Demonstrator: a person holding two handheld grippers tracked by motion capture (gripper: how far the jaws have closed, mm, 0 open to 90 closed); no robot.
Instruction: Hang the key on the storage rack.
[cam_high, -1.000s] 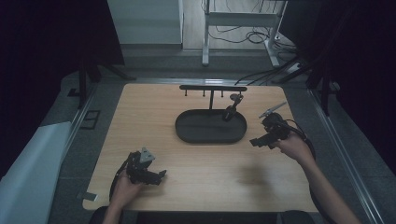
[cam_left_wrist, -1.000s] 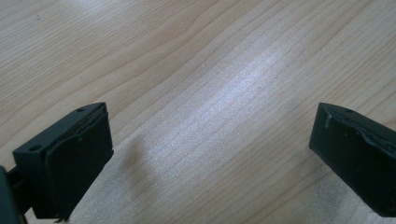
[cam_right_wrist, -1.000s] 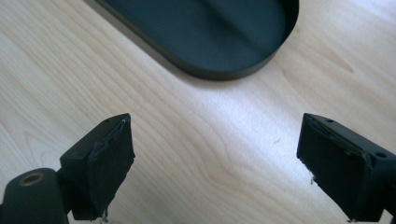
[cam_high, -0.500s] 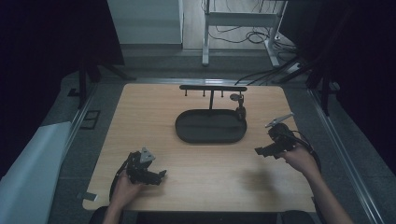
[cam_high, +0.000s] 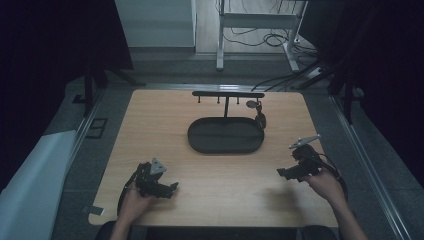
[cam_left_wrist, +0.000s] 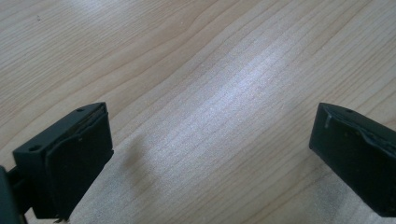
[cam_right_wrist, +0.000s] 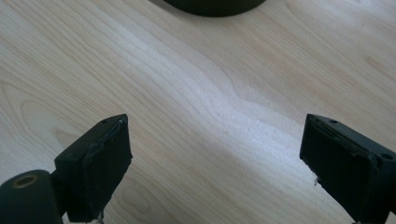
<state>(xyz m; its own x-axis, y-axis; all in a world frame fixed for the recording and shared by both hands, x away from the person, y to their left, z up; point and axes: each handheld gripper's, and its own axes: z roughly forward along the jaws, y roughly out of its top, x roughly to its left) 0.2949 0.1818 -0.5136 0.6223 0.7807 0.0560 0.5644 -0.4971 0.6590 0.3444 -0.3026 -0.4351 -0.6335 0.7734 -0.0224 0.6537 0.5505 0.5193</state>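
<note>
A black oval tray (cam_high: 225, 136) lies in the middle of the wooden table (cam_high: 165, 130). Behind it stands a black rack (cam_high: 227, 94) with small hooks, and a dark key-like item (cam_high: 260, 119) hangs from its right end. My left gripper (cam_high: 170, 189) rests low at the near left of the table, open, with bare wood between its jaws (cam_left_wrist: 210, 154). My right gripper (cam_high: 282, 174) is at the near right, pointing left, also open over bare wood (cam_right_wrist: 215, 163). The tray's edge (cam_right_wrist: 215, 5) lies just ahead of the right gripper.
The table's right edge (cam_high: 320, 165) runs close beside my right hand, and the near edge (cam_high: 215, 225) is just behind both hands. Cables (cam_high: 280, 80) and a metal frame leg (cam_high: 220, 45) lie on the floor beyond the table.
My right gripper has drawn back from beside the rack's right end toward the near right of the table and sunk lower. The hanging item, slanted before, now hangs straight. The left gripper has stayed put.
</note>
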